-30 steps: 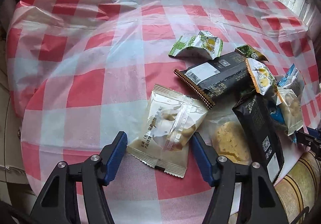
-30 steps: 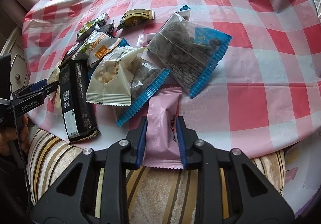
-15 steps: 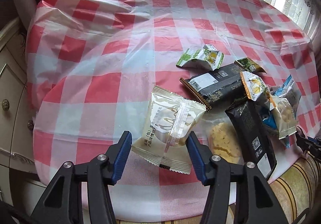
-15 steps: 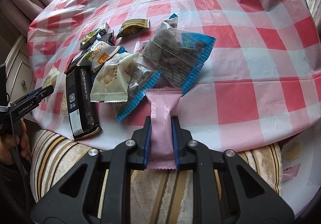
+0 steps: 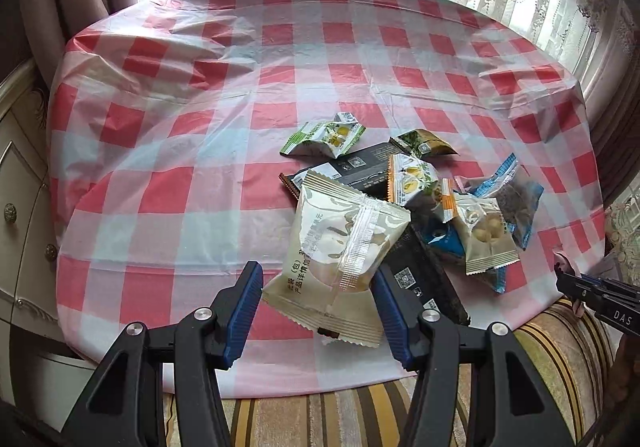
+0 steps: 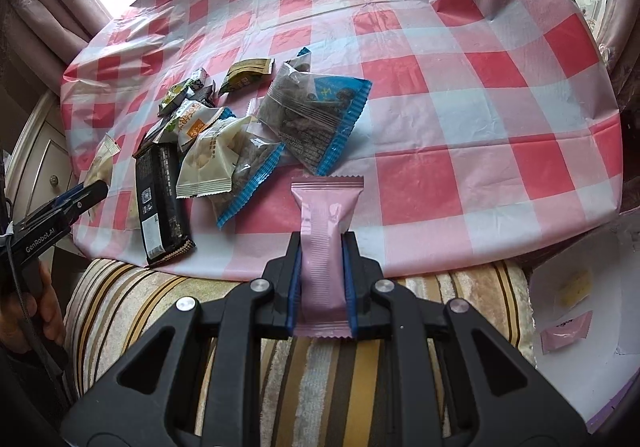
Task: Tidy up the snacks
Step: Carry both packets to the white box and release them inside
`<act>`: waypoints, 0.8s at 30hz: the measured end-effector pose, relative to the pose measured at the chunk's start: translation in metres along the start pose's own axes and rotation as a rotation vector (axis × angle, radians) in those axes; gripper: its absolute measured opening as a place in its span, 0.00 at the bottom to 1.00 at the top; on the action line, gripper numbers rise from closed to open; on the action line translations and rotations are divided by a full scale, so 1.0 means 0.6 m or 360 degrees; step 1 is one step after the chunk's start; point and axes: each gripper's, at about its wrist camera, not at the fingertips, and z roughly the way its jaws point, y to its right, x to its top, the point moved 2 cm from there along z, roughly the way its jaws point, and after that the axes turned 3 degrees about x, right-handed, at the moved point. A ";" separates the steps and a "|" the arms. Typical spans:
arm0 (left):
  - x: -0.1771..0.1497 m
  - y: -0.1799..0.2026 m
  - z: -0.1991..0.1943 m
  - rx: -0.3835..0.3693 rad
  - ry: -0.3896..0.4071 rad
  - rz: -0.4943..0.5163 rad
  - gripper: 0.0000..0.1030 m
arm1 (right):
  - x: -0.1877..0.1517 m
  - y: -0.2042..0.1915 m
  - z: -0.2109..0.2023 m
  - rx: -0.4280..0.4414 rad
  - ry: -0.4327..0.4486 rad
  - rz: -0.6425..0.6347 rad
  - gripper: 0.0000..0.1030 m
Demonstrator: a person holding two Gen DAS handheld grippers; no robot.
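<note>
The right tongs point(image 6: 320, 283) pinch a pink snack bar point(image 6: 325, 243) upright between pressed-together pads, above the near bench point(image 6: 500, 119) edge. The left tongs point(image 5: 318, 307) clamp a cream pastry packet point(image 5: 340, 247), lifted off the checked cloth. Beyond both tongs, the remaining snack pile point(image 5: 432, 191) lies on the bench.
</note>
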 end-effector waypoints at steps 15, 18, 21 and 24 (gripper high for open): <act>-0.012 0.191 -0.028 -0.0239 -0.0004 0.0281 0.55 | -0.025 0.080 -0.054 -0.0054 0.0090 0.0126 0.21; -0.017 0.227 -0.029 -0.0284 -0.0014 0.0333 0.55 | -0.032 0.105 -0.065 -0.0085 0.0105 0.0157 0.21; -0.023 0.267 -0.033 -0.0330 -0.0021 0.0395 0.55 | -0.041 0.134 -0.078 -0.0119 0.0121 0.0201 0.21; -0.025 0.304 -0.037 -0.0374 -0.0023 0.0447 0.55 | -0.050 0.163 -0.089 -0.0154 0.0134 0.0246 0.21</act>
